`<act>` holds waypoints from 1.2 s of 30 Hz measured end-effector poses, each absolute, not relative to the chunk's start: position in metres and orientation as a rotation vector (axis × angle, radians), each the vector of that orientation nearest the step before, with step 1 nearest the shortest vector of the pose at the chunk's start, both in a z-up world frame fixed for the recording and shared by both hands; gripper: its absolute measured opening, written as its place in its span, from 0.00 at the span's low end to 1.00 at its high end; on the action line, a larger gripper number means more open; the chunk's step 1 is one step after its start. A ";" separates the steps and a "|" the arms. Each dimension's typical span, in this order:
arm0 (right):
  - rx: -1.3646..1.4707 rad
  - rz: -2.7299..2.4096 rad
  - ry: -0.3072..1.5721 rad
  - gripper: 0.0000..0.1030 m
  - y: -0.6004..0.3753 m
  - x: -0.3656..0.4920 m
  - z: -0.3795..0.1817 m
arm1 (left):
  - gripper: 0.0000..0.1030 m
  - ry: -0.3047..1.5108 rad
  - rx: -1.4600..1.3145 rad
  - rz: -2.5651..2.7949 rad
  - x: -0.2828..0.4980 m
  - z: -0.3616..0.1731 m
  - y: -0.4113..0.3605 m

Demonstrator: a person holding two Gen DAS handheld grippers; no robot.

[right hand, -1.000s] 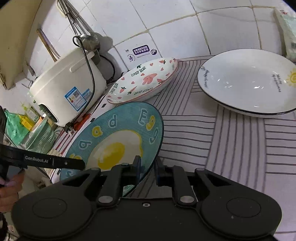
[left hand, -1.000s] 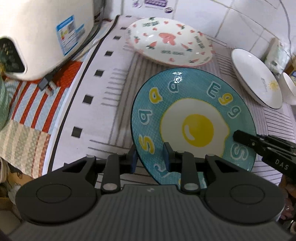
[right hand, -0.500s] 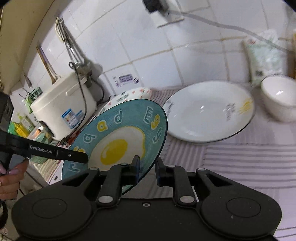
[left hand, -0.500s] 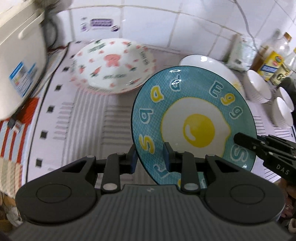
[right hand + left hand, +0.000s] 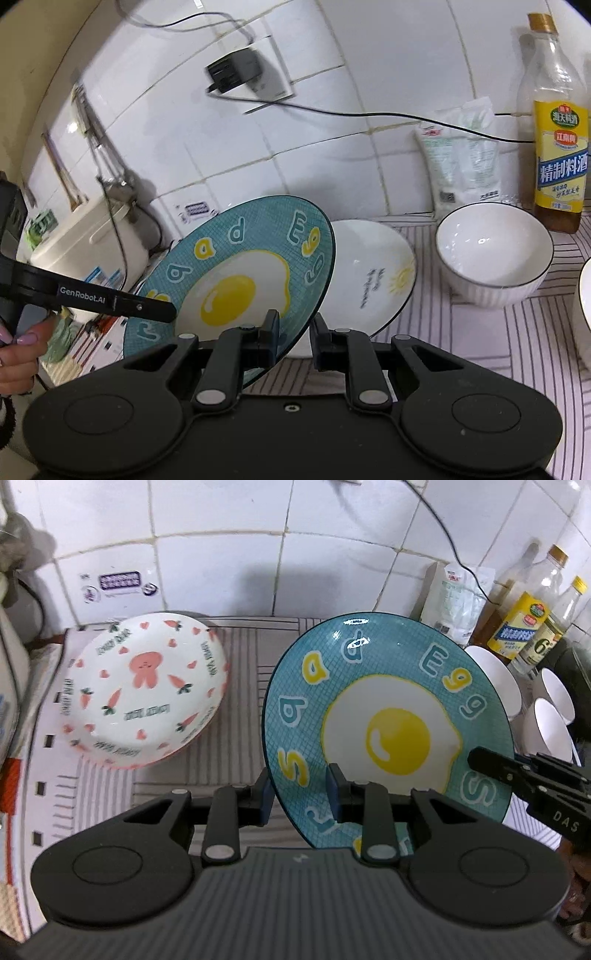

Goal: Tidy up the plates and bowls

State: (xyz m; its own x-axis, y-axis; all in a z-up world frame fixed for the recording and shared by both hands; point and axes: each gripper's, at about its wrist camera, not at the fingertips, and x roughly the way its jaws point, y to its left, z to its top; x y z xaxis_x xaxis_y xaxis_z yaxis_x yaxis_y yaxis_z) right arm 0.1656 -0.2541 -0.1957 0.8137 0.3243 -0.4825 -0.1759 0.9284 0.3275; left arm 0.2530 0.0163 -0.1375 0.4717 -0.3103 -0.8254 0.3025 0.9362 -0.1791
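A teal plate with a fried-egg picture [image 5: 388, 731] hangs tilted above the counter, held at two sides. My left gripper [image 5: 299, 794] is shut on its lower left rim. My right gripper [image 5: 295, 334] is shut on the rim at the opposite side of the same teal plate [image 5: 236, 273]. A white plate with carrots and a rabbit [image 5: 144, 690] lies on the striped mat to the left. Behind the teal plate lies a white plate with a sun [image 5: 369, 273], and to its right stands a white bowl [image 5: 495, 254].
More white bowls [image 5: 554, 731] stand at the right, by several bottles [image 5: 524, 627] and a white bag [image 5: 461, 158] against the tiled wall. A white rice cooker [image 5: 92, 240] stands at the left. A hand [image 5: 18, 347] grips the left tool.
Both grippers have carried the teal plate up and to the right along the counter. The rice cooker has slid out of the left view, and bowls and bottles have come in.
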 end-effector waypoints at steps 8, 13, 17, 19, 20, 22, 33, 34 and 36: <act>0.262 0.226 0.579 0.21 -0.275 0.201 -0.212 | 0.29 1.071 -0.032 -0.363 0.296 -0.162 -0.005; 0.268 0.202 0.606 0.21 -0.280 0.217 -0.223 | 0.30 1.109 -0.032 -0.359 0.314 -0.173 -0.012; 0.260 0.183 0.627 0.21 -0.280 0.227 -0.227 | 0.31 1.121 -0.017 -0.335 0.321 -0.179 -0.019; 0.259 0.171 0.641 0.21 -0.279 0.231 -0.230 | 0.31 1.125 -0.004 -0.325 0.324 -0.182 -0.022; 0.261 0.167 0.647 0.21 -0.279 0.232 -0.231 | 0.31 1.130 -0.001 -0.323 0.325 -0.182 -0.024; 0.270 0.159 0.658 0.21 -0.279 0.234 -0.232 | 0.32 1.133 -0.003 -0.320 0.327 -0.183 -0.024; 0.122 0.058 0.706 0.26 -0.255 0.243 -0.223 | 0.32 1.151 0.018 -0.297 0.334 -0.188 -0.032; 0.090 0.040 0.707 0.27 -0.251 0.244 -0.223 | 0.32 1.147 0.020 -0.297 0.334 -0.188 -0.032; 0.055 0.016 0.714 0.28 -0.244 0.246 -0.222 | 0.32 1.144 0.027 -0.294 0.333 -0.187 -0.034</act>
State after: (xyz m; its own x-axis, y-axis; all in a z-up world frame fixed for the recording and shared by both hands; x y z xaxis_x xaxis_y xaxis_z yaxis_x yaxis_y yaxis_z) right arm 0.2460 -0.2440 -0.2221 0.7559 0.0336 -0.6539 0.0042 0.9984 0.0561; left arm 0.3331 -0.0335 -0.1875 0.3802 -0.2170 -0.8991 0.2442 0.9612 -0.1288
